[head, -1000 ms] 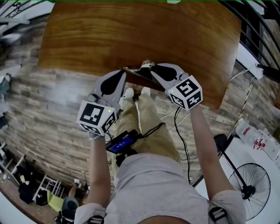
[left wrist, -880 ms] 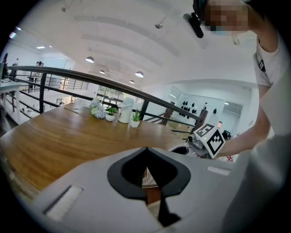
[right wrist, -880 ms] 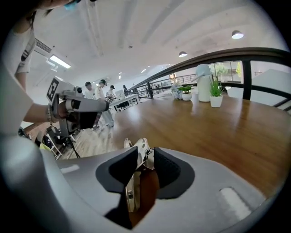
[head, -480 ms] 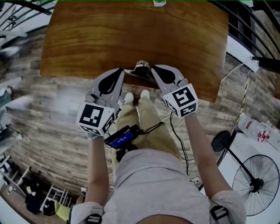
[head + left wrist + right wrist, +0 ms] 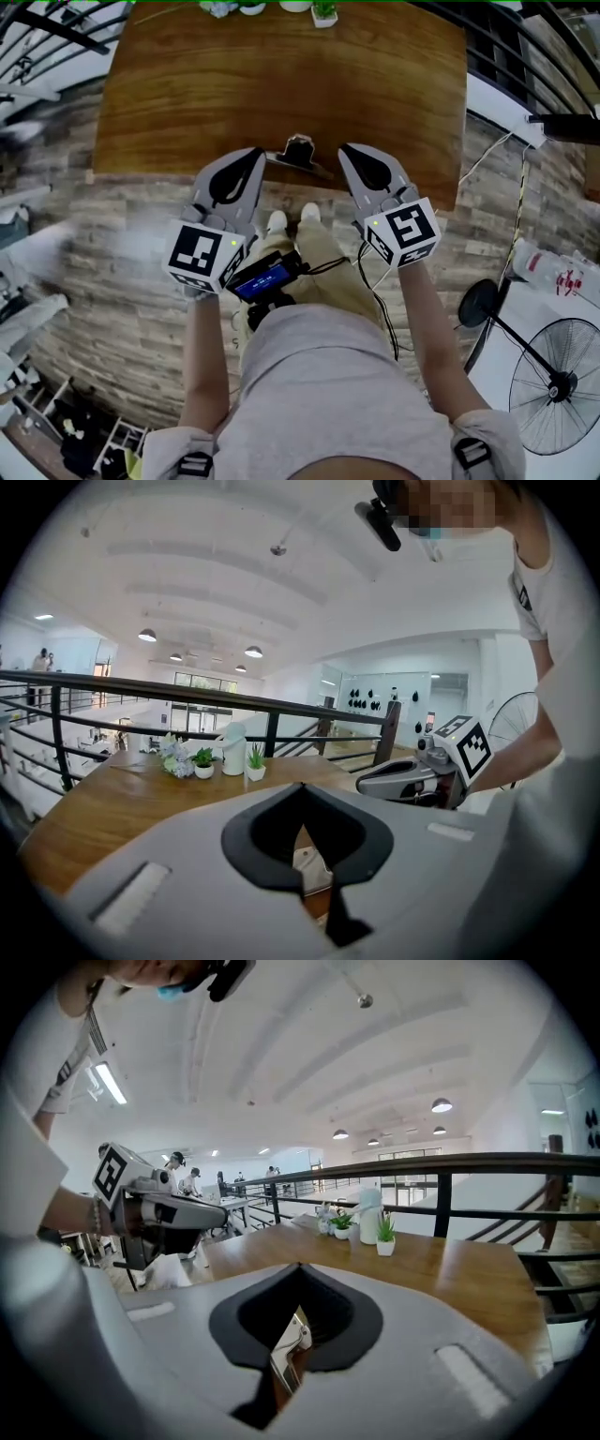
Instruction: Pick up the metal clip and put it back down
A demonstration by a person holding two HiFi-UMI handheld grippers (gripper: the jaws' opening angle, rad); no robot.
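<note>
The metal clip lies on the wooden table near its front edge, with dark arms and a shiny plate. My left gripper hangs just left of it, shut and empty. To the clip's right my right gripper is also shut and holds nothing. Neither touches the clip. In the left gripper view the clip shows through the hole behind the closed jaws, and the right gripper is off to the right. The right gripper view shows the clip below its closed jaws.
Small potted plants and a white jug stand at the table's far edge. A dark railing runs behind the table. A floor fan stands at the right. A device with a blue screen hangs at the person's waist.
Both grippers have drawn back and up from the clip. The right gripper, which was over the clip a second ago, now stands clear of it. The clip stays on the table.
</note>
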